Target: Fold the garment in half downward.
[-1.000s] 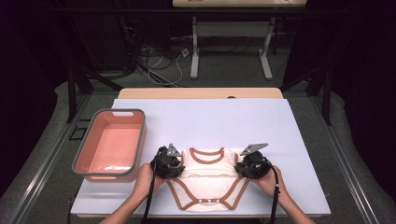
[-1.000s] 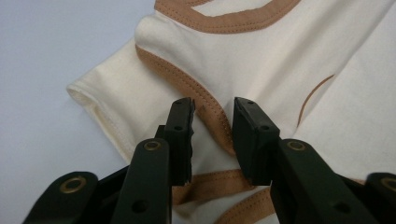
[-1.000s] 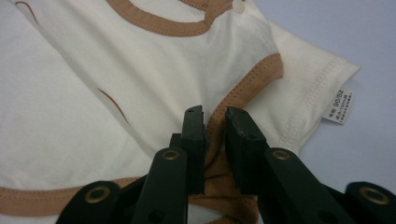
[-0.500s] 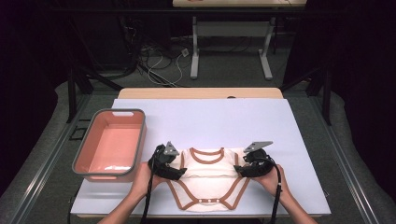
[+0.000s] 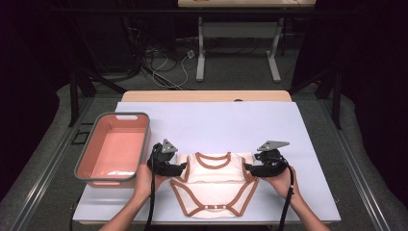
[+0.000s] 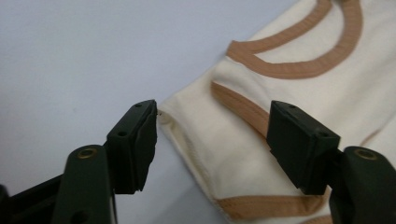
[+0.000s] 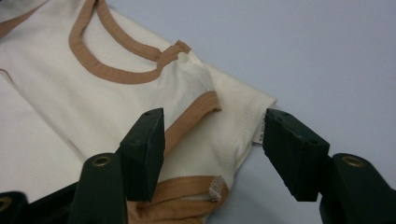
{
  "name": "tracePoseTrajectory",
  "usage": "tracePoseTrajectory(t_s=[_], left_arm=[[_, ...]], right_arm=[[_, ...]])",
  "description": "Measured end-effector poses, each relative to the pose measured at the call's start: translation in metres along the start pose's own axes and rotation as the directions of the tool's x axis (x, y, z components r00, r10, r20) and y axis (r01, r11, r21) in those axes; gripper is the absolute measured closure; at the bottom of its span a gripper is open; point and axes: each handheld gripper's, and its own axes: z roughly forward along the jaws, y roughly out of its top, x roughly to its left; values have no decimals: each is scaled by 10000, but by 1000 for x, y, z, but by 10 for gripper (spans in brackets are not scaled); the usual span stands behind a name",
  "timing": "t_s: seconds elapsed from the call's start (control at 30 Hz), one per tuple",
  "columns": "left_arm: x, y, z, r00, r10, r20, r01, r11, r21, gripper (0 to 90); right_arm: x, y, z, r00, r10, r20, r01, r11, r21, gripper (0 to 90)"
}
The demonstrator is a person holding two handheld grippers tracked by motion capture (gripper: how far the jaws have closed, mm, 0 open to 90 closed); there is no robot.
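High view: we see a cream baby bodysuit with tan trim lying flat near the front edge of the bench, neckline away from us and snap end toward us. Our left tool sits at the bodysuit's left sleeve, our right tool at its right sleeve. A pink bin stands well left of the bodysuit, beyond our left tool.

Left gripper view: our left tool has its jaws spread wide, nothing between the pads. The folded sleeve edge of the bodysuit lies in the gap, low against the bench.

Right gripper view: our right tool is likewise spread, empty, straddling the other sleeve of the bodysuit where the tan cuff folds over.

Step in hand, as we judge it: folding the bodysuit. To do it well we should lower both tools evenly, catch all layers of each sleeve, and close together so the cloth stays square.

What each view adds: the high view gives the bin and the whole garment; the gripper views alone show the stitching, the small label and the jaw gaps.
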Motion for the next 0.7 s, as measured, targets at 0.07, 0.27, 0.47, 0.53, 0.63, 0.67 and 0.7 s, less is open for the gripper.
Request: tracePoseTrajectory(t_s=[0.07, 0.27, 0.47, 0.53, 0.63, 0.67, 0.7], left_arm=[[1, 0, 3, 9999, -30, -147, 31, 10000, 86, 372], [1, 1, 16, 9962, -238, -837, 257, 9994, 221, 397], [9, -3, 29, 9921, -912, -862, 928, 9956, 145, 459], [12, -4, 30, 9923, -1037, -677, 1044, 9945, 66, 469], [14, -5, 30, 9929, -1131, -377, 1135, 9935, 80, 505], [14, -6, 30, 9916, -1244, -363, 1246, 9922, 41, 511], [14, -6, 30, 9898, -1396, -296, 1395, 9902, -47, 510]], right_arm=[[-3, 0, 2, 9999, 65, 121, -65, 10000, 12, 410], [-11, 2, 10, 9981, 471, 405, -469, 9989, -59, 463], [-19, 4, 23, 9958, 719, 571, -725, 9973, 91, 490], [-21, 3, 28, 9953, 799, 554, -810, 9966, 178, 495], [-21, 2, 33, 9959, 744, 518, -767, 9961, 439, 531], [-20, 1, 35, 9960, 766, 449, -787, 9958, 467, 553], [-19, 1, 35, 9963, 679, 534, -703, 9965, 454, 593]])
